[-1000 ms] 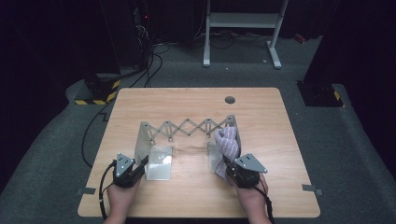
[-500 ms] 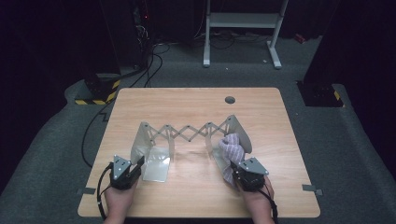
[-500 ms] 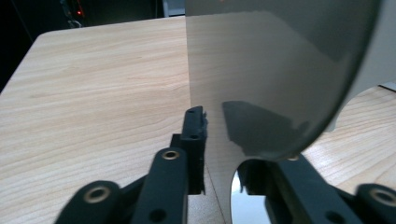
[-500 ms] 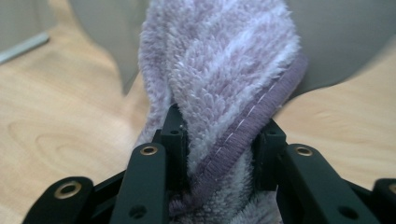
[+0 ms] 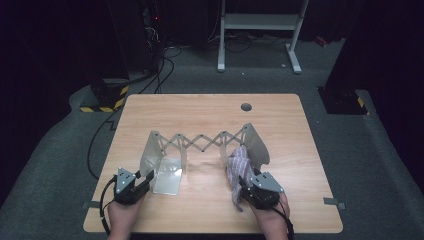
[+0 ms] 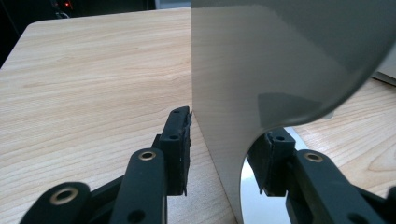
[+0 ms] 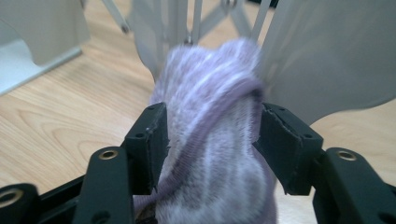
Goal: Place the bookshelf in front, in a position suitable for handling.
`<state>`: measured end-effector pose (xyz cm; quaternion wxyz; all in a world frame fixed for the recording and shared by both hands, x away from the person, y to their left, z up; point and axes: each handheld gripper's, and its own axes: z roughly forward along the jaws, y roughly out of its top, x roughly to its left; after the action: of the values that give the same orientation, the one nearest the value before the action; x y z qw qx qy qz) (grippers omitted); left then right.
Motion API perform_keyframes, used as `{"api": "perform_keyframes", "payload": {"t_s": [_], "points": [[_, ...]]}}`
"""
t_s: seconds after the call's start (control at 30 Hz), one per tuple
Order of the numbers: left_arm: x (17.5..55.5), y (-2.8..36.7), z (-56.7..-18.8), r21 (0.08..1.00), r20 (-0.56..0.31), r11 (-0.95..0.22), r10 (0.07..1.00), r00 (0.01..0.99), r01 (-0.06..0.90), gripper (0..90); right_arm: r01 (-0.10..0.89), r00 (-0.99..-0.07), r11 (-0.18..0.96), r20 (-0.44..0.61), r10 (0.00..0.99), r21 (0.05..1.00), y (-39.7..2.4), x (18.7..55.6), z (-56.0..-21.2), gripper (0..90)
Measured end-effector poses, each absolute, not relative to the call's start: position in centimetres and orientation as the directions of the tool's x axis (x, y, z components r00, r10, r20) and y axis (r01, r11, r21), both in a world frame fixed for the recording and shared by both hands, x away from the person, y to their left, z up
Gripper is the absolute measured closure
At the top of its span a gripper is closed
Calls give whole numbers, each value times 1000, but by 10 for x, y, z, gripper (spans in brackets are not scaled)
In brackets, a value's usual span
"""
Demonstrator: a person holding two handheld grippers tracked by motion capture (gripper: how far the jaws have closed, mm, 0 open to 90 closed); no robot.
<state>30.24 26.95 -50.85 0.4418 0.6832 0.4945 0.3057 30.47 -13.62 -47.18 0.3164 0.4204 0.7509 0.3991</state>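
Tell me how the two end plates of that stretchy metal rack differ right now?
The rack's left plate is bare grey metal, while its right plate wears a purple striped sock. The left gripper straddles the left plate's edge, pads apart from it; the right gripper has the sock between its jaws, which have just been opening. Both plates stand upright on the wooden table, joined by the scissor lattice.

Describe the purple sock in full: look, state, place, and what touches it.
The sock is lilac with paler stripes, of soft fuzzy knit, bunched and twisted. It hangs pulled over the right panel of the grey folding rack, its loose end toward the table edge. It lies between the right gripper's just-opening fingers, which flank it.
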Motion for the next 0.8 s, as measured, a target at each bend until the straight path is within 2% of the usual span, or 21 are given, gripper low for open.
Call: {"api": "perform_keyframes", "payload": {"t_s": [0.13,0.23,0.3,0.43,0.57,0.63,0.8], "points": [[302,268,-509,905,-15,-127,945,328,407,602,335,-502,341,-140,853,878,-123,299,-466,498],[302,268,-509,906,-18,-123,945,327,405,602,352,-536,416,-183,824,839,-107,307,-481,541],[302,268,-509,906,-19,-122,945,327,405,602,386,-520,418,-180,835,822,-106,316,-493,547],[301,267,-510,905,-19,-125,942,334,406,599,426,-429,376,-182,885,823,-123,331,-497,508],[302,265,-511,903,-19,-130,940,340,410,596,462,-458,413,-188,869,784,-121,343,-502,412],[302,265,-511,904,-21,-128,940,340,408,596,472,-456,446,-223,862,760,-113,348,-508,410],[302,268,-512,902,-31,-119,940,339,414,594,506,-444,451,-227,867,735,-109,354,-512,406]]}}
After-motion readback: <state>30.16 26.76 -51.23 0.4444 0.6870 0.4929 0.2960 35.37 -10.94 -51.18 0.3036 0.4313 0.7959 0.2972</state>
